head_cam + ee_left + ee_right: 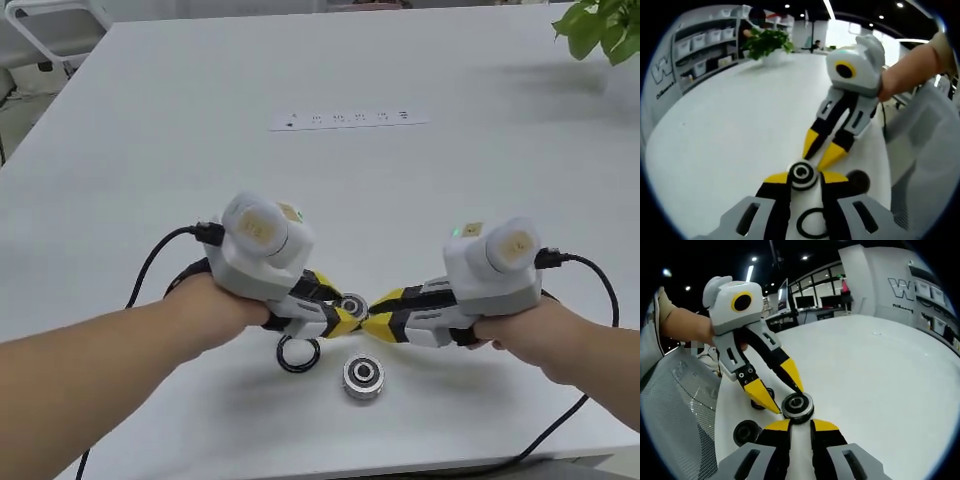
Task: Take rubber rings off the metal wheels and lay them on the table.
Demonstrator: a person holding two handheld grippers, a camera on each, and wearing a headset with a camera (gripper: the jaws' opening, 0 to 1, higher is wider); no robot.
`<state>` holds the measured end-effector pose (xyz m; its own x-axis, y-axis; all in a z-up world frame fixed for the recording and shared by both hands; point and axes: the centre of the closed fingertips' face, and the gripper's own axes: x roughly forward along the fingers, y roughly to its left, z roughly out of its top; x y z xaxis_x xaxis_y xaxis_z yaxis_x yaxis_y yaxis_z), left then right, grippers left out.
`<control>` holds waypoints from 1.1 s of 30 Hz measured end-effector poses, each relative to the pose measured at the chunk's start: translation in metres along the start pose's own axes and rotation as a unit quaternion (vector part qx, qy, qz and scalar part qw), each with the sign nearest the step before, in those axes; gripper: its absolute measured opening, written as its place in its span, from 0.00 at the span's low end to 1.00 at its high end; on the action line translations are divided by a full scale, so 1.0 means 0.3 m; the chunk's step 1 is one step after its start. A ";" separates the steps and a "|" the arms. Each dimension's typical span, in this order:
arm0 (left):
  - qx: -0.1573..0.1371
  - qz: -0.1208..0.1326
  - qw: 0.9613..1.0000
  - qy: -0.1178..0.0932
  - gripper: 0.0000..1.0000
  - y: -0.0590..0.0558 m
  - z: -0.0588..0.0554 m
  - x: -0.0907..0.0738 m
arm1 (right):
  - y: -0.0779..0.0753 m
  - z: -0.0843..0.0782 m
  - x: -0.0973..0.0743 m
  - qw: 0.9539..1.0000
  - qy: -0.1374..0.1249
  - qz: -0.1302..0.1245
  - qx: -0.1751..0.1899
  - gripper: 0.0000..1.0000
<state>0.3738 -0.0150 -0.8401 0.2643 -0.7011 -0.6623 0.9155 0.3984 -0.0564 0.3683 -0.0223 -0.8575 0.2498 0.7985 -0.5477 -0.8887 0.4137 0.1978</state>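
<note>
Above the counter (450, 170), clamping a wheel (797, 406) in left hand-held gripper (804, 178); touching it with right hand-held gripper (801, 425), cannot tell if closed.

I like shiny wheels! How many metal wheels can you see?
2. One wheel is up between the left gripper and right gripper; the other wheel lies on the table beside a loose black ring.

The left tool (350, 313) and right tool (378, 318) are identical: pale grey moulded housing, black jaws, yellow tips. A black cable (150, 265) exits the rear of each housing. Small screws fasten the jaw links.
</note>
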 end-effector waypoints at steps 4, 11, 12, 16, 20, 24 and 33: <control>0.003 0.001 1.000 -0.001 0.22 -0.003 0.002 0.007 | -0.001 -0.002 -0.001 1.000 -0.001 -0.001 0.000 0.11; 0.022 0.013 1.000 0.004 0.18 -0.002 0.002 0.010 | -0.004 -0.004 0.001 1.000 -0.001 -0.001 -0.001 0.10; 0.023 0.014 1.000 0.004 0.17 -0.001 0.002 0.011 | -0.003 -0.004 0.001 1.000 -0.002 0.000 -0.002 0.10; 0.026 0.022 0.999 0.002 0.16 0.002 0.002 0.013 | 0.001 -0.003 0.002 1.000 -0.002 -0.001 -0.005 0.09; 0.027 0.026 0.999 -0.002 0.16 0.001 0.001 0.012 | 0.002 -0.003 0.001 1.000 -0.006 -0.002 0.005 0.09; 0.036 0.031 0.999 -0.002 0.14 -0.004 0.005 0.006 | 0.003 -0.003 0.000 1.000 -0.007 -0.005 0.006 0.08; 0.039 0.036 0.999 -0.005 0.14 0.008 0.000 0.012 | -0.008 -0.010 -0.001 0.998 -0.010 -0.015 0.065 0.00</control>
<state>0.3769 -0.0167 -0.8425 0.3331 -0.6788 -0.6545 0.9147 0.4011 0.0495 0.3693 -0.0248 -0.8603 0.2842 0.7925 -0.5395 -0.8237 0.4898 0.2855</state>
